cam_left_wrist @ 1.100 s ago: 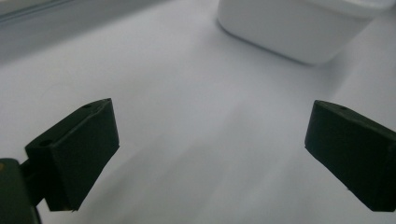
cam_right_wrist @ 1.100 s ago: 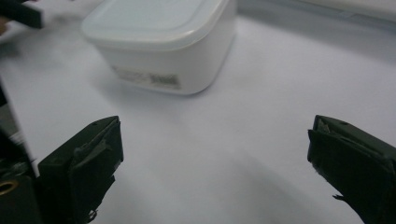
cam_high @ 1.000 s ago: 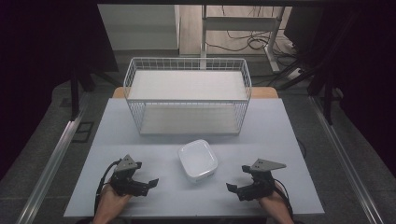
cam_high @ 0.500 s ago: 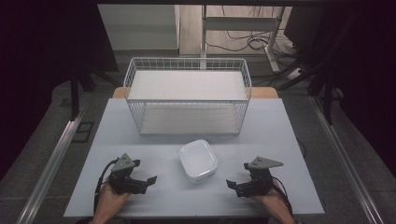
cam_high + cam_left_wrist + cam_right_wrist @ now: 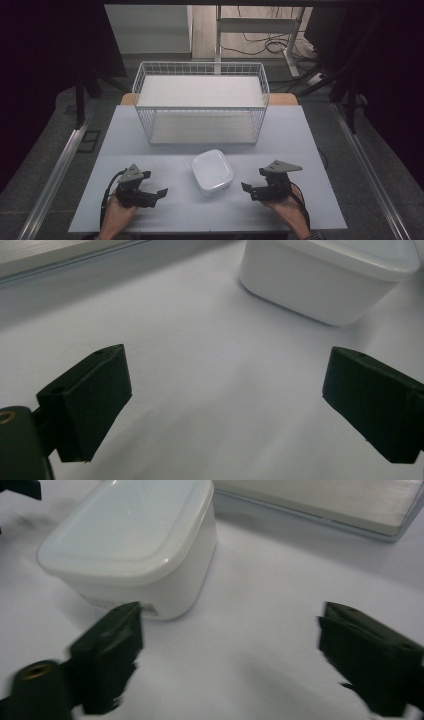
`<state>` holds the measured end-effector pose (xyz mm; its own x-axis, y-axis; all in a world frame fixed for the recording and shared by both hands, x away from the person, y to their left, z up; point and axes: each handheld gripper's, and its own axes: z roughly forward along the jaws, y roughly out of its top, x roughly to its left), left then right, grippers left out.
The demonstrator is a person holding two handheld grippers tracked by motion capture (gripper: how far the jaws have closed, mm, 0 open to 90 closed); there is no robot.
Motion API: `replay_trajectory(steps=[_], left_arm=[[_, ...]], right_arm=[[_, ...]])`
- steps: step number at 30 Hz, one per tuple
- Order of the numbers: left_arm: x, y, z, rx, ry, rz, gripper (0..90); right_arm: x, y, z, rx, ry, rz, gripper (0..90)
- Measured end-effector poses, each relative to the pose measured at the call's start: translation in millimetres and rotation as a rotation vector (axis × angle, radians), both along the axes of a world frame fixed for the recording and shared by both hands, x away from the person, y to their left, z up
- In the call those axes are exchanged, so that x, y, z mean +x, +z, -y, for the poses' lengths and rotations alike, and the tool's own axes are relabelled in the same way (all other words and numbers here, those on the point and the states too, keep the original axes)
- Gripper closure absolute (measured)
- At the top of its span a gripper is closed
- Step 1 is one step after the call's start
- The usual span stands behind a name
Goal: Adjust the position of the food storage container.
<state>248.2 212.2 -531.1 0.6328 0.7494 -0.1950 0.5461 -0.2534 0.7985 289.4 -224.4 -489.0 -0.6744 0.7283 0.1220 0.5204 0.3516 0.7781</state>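
White lidded plastic container (image 5: 212, 171) rests on the bench (image 5: 150, 150), before the wire basket (image 5: 200, 107), between both tongs. Left tongs (image 5: 159, 192): wide open, empty. Right tongs (image 5: 246, 188): open, empty, jaws just narrowing.

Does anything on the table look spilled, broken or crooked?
Nothing spilled or damaged. The lidded white container sits turned at an angle to the table edges, unlike the squarely set wire basket. Both grippers are clear of it.

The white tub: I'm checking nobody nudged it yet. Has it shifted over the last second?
No. The white tub sits in the same spot in front of the wire basket, between the two grippers, untouched.
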Motion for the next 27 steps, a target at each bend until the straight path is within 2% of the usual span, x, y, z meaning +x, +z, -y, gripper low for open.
replay_trajectory(steps=[3, 4, 5, 6, 7, 8, 9, 12, 16, 17, 18, 21, 27], left_arm=[[0.3, 0.2, -1.6, -0.009, 0.009, 0.000, 5.2], [0.4, 0.1, -1.5, -0.009, 0.010, -0.001, 5.4], [0.4, -0.1, -1.1, -0.005, 0.010, -0.001, 5.4], [0.4, -0.2, -0.6, 0.000, 0.010, -0.001, 5.4], [0.3, -0.4, -0.2, 0.004, 0.008, -0.003, 5.5], [0.0, -0.5, 0.3, 0.009, 0.008, -0.004, 5.6], [0.0, -0.5, 0.3, 0.009, 0.008, -0.004, 5.6], [0.1, -0.6, -0.1, 0.010, 0.012, -0.008, 5.8], [0.3, -0.4, -1.6, 0.010, 0.018, -0.012, 6.2], [0.2, -0.4, -1.9, 0.010, 0.019, -0.012, 6.3], [0.2, -0.4, -2.1, 0.011, 0.020, -0.013, 6.3], [0.3, -0.6, -2.5, 0.015, 0.024, -0.017, 6.5], [0.7, -0.3, -5.1, 0.016, 0.038, -0.016, 6.6]], right_arm=[[4.1, 5.8, -1.3, 0.008, 0.005, -0.006, 41.8], [7.6, 9.0, -3.0, 0.012, 0.010, -0.013, 54.8], [10.4, 10.4, -4.2, 0.014, 0.014, -0.021, 60.0], [10.4, 10.4, -4.2, 0.014, 0.014, -0.021, 60.0], [17.2, 12.5, -7.9, 0.022, 0.031, -0.032, 71.5], [21.3, 13.4, -10.3, 0.023, 0.033, -0.036, 75.3], [21.3, 13.4, -10.3, 0.023, 0.033, -0.036, 75.3], [37.2, 16.5, -19.9, 0.024, 0.038, -0.042, 87.6], [62.4, 17.0, -38.6, 0.029, 0.032, -0.064, 89.3], [73.8, 14.8, -49.9, 0.028, 0.025, -0.069, 89.3], [73.8, 14.8, -49.9, 0.028, 0.025, -0.069, 89.3], [92.5, 7.7, -71.2, 0.004, 0.017, -0.079, 89.3], [99.9, 3.1, -90.9, -0.026, 0.031, -0.077, 89.2]])
